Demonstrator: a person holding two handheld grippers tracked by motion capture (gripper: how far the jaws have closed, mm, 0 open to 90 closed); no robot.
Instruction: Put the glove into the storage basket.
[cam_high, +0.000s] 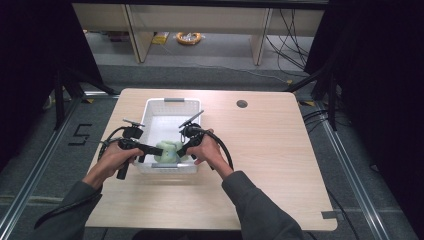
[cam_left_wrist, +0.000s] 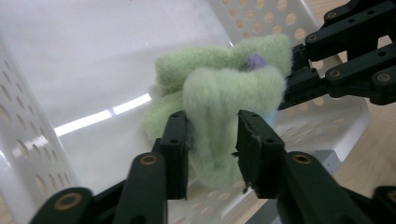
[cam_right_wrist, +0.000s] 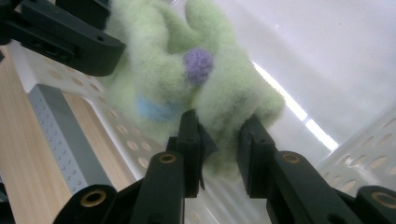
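Fuzzy green plush toy (cam_left_wrist: 219, 88) is hanging low inside the white perforated basket (cam_high: 150, 107) on the desk (cam_high: 280, 150), because left tool (cam_left_wrist: 212, 135) and right tool (cam_right_wrist: 219, 137) are each pinching a fold, apparently for lowering it in.

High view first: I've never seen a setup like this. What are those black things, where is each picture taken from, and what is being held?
There is no robot here. A person sits at a wooden table and holds a hand-operated black claw in each hand. The high view looks down from above the person's side, with the forearms coming in from the bottom. The other two pictures come from small cameras riding on the claws, each looking along its own two jaws.

On the table stands a white perforated basket. Inside it, at the near end, is a pale green fleece bundle with a purple pompom and a blue patch. The left claw has one fold of the bundle between its jaws, touching both. The right claw pinches another part from the opposite side.
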